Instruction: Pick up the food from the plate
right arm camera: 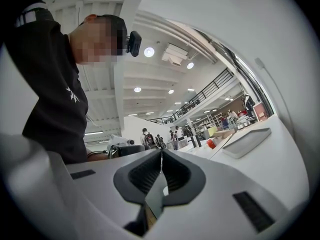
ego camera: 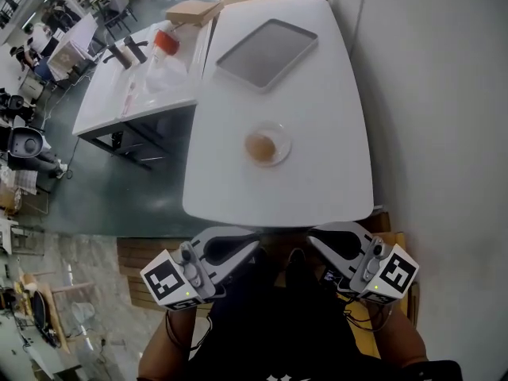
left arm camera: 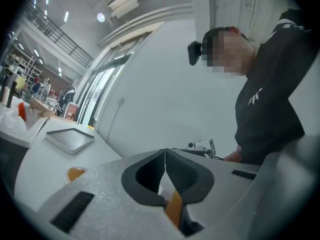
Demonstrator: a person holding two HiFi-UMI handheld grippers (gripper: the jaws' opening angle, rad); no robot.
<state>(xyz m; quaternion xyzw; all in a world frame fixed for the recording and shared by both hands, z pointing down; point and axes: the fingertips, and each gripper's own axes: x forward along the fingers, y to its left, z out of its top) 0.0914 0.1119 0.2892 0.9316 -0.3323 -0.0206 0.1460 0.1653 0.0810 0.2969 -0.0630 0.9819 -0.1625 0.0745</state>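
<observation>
A round brown piece of food [ego camera: 259, 145] lies on a small clear plate [ego camera: 279, 132] near the middle of the white table [ego camera: 317, 173]. An orange edge of the food [left arm camera: 75, 173] shows low at the left in the left gripper view. Both grippers hang below the table's near edge, close to the person's body and well short of the plate. My left gripper [ego camera: 252, 244] is shut with nothing in it. My right gripper [ego camera: 316, 240] is shut too, its jaws meeting empty. In each gripper view the jaw tips touch.
A grey metal tray [ego camera: 266, 52] lies at the far end of the table. A second table [ego camera: 135, 86] to the left holds a bag, a red-capped bottle [ego camera: 165, 41] and boxes. A pale wall runs along the right. People stand in the far hall.
</observation>
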